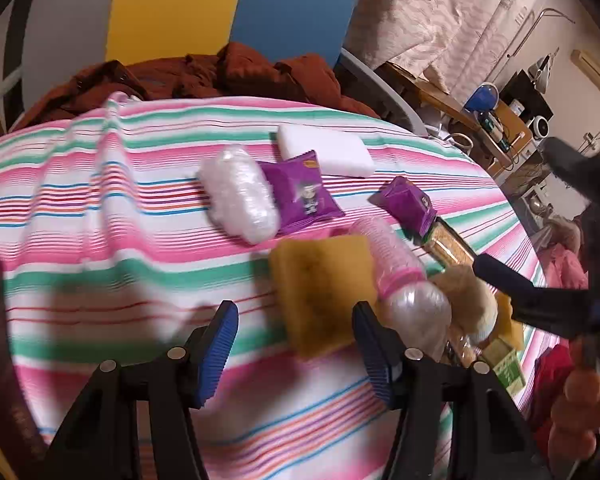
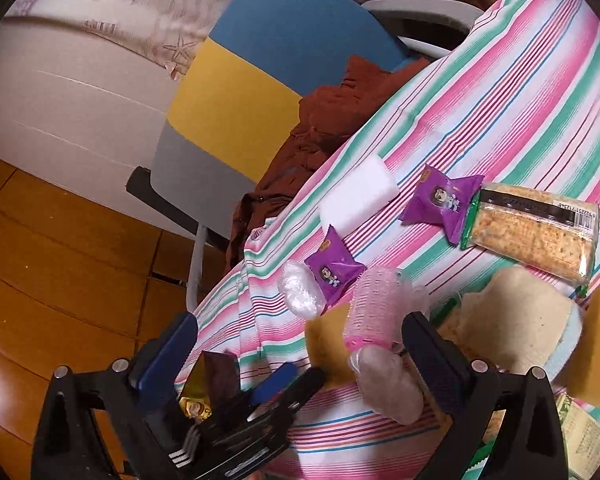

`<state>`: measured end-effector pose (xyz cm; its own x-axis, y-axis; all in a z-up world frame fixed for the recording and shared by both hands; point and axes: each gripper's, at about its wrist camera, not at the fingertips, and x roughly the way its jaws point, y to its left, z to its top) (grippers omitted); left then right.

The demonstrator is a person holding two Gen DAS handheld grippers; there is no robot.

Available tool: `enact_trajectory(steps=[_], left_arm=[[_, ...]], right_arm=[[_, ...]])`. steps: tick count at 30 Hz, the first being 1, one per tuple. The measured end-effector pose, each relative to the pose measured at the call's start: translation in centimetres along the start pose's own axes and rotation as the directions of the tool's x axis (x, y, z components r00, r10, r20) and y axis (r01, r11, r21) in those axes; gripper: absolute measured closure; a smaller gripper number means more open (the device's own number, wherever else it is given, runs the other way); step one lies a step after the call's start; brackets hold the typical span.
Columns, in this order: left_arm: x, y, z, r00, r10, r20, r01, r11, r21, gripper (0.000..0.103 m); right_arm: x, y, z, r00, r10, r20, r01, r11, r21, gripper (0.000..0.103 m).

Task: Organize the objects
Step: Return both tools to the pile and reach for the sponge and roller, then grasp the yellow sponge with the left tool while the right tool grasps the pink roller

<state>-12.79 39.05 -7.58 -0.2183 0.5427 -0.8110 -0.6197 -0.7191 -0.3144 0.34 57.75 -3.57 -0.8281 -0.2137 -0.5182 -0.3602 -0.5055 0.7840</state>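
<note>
On the striped tablecloth (image 1: 100, 208) lie a white foam block (image 1: 326, 150) (image 2: 358, 200), two purple snack packets (image 1: 300, 196) (image 1: 406, 204), a clear plastic bundle (image 1: 240, 196), a pink roller in plastic wrap (image 1: 396, 276) (image 2: 374, 308), a cracker pack (image 2: 536, 232) and a beige puff (image 2: 512, 320). A yellow sponge (image 1: 320, 292) (image 2: 324, 344) sits just ahead of my left gripper (image 1: 294, 308), which is open and holds nothing. My right gripper (image 2: 302, 320) is open wide, its right finger beside the pink roller; it appears at the right of the left wrist view (image 1: 540, 292).
A chair (image 2: 236, 92) with a blue, yellow and grey back stands at the table's far edge, a rust-brown garment (image 1: 228, 72) heaped on it. Wooden floor (image 2: 60, 260) lies below the table's edge. A second yellow sponge (image 2: 596, 340) and a green-white packet (image 1: 508, 368) crowd the puff.
</note>
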Motion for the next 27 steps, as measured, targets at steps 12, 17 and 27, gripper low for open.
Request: enact_trajectory(steps=[12, 17, 27], left_arm=[[1.7, -1.1, -0.3, 0.986, -0.157, -0.049, 0.156, 0.987, -0.027, 0.069], [-0.7, 1.0, -2.4, 0.985, -0.166, -0.05, 0.162, 0.984, -0.07, 0.07], [-3.1, 2.7, -4.9, 0.993, -0.113, -0.037, 0.109, 0.991, -0.08, 0.071]], right_arm=[[0.8, -0.4, 0.1, 0.999, -0.03, -0.025, 0.029, 0.999, -0.014, 0.0], [1.1, -0.3, 0.0, 0.996, -0.09, -0.023, 0.088, 0.995, -0.053, 0.0], [6.0, 2.4, -3.2, 0.962, -0.2, -0.186, 0.139, 0.945, -0.298, 0.019]])
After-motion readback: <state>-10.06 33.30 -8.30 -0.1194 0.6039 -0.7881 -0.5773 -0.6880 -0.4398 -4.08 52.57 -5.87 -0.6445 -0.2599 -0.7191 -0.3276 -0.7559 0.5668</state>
